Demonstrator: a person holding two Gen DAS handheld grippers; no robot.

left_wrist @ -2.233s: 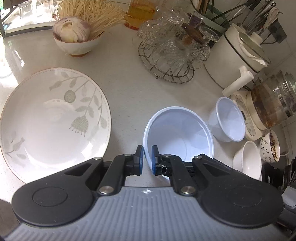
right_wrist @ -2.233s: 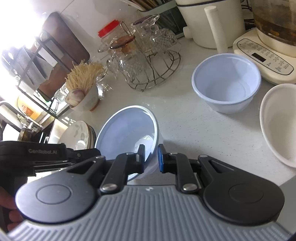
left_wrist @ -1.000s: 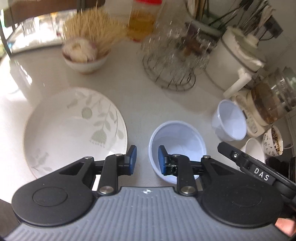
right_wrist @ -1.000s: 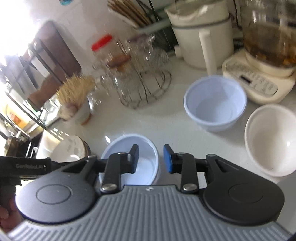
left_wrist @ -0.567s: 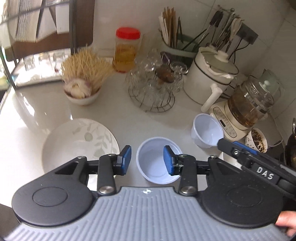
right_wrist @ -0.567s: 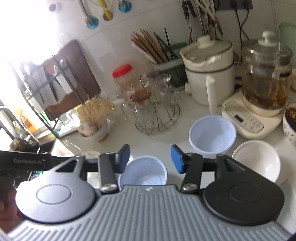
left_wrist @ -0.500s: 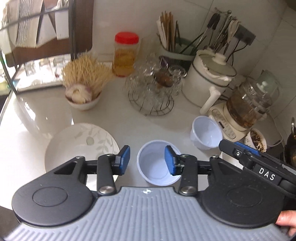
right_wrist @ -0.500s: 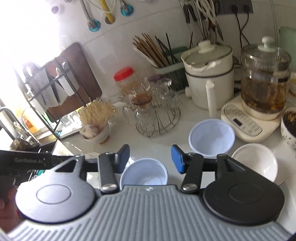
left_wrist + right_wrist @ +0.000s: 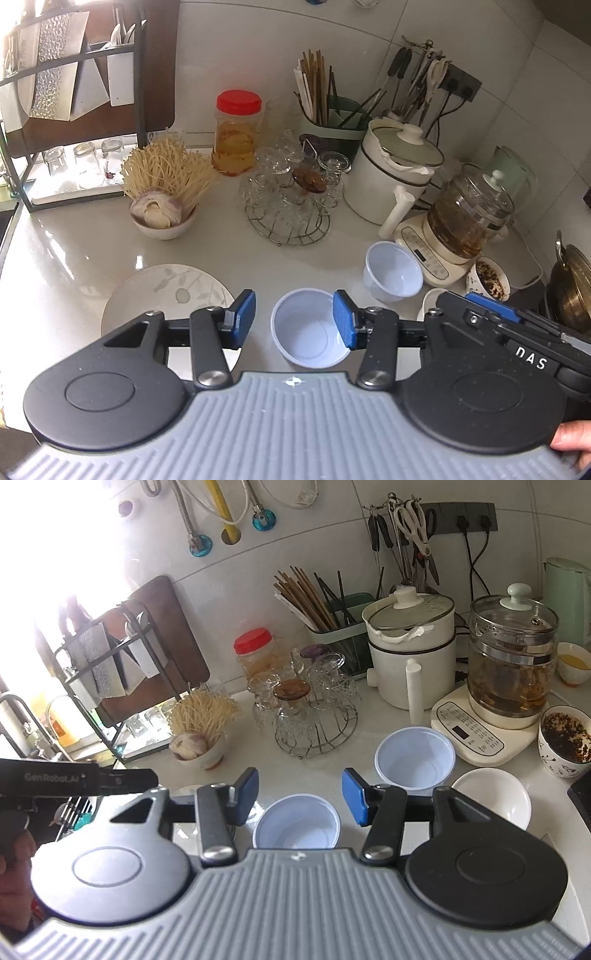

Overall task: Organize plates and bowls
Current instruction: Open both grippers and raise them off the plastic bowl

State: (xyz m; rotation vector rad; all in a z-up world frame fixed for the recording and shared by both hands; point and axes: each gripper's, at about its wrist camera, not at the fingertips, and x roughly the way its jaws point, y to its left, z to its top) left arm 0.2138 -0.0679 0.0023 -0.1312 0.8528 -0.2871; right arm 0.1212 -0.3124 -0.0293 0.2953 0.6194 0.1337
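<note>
Both grippers have released the near plastic bowl and lifted clear. Left gripper and right gripper hold their fingers wide, empty. Bowl stands upright near the counter's front edge, positioned beside the patterned plate, likely for sorting.

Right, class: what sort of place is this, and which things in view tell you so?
Most likely a home kitchen counter: a holder of chopsticks, a white cooking pot with a glass lid, and bowls beside a plate.

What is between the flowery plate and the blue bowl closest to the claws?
Only bare white countertop lies between the flowery plate and the near blue bowl, seen in the left wrist view.
</note>
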